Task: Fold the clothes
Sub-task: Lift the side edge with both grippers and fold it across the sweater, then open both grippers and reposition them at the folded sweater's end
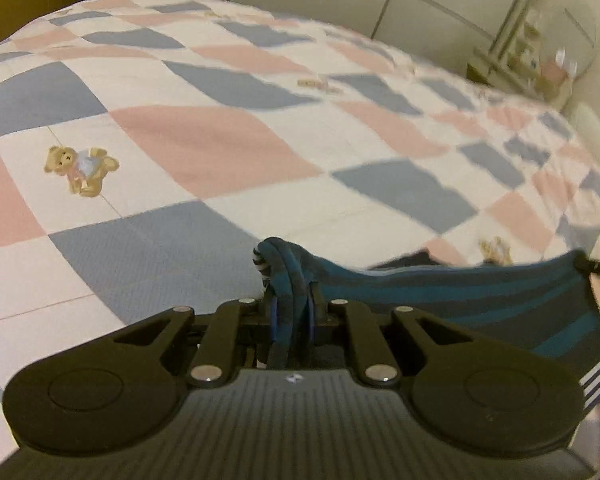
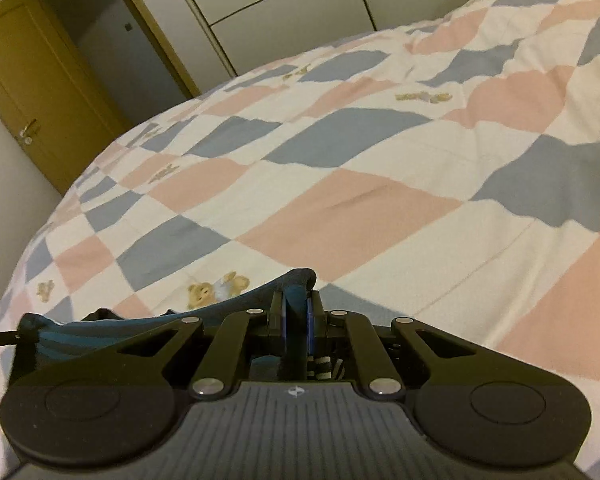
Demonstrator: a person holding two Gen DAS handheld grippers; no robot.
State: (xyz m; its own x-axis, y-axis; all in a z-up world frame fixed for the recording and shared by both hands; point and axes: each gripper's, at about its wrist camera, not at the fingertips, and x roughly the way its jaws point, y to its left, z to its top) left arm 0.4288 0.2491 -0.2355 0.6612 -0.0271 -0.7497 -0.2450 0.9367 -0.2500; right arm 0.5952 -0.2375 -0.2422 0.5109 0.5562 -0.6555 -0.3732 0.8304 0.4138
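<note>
Two grippers, one garment between them: I've got a blue-and-teal striped garment strung out above the bed. My left gripper is clenched on one gathered end, the cloth bunched into a dark roll between its fingers, with a bit of white-striped trim poking out at the top. From there the fabric runs off to my right in a taut band, teal stripes alternating with navy, and thin white stripes show at its lower right edge.

Over on the other side, my right gripper is pinched on the opposite end of the same piece; a small hump of blue cloth rises just above the fingers, and the rest stretches away to my left, sagging slightly along its top edge. At the far left of that view I can just see a dark tip gripping the cloth's other end.

Below everything lies the patchwork bedspread in pink, grey-blue and white squares, rumpled toward the far side. A teddy bear print sits on a white square to my left. Beyond the bed stand pale wardrobe panels and a yellow-brown door with a metal handle.
</note>
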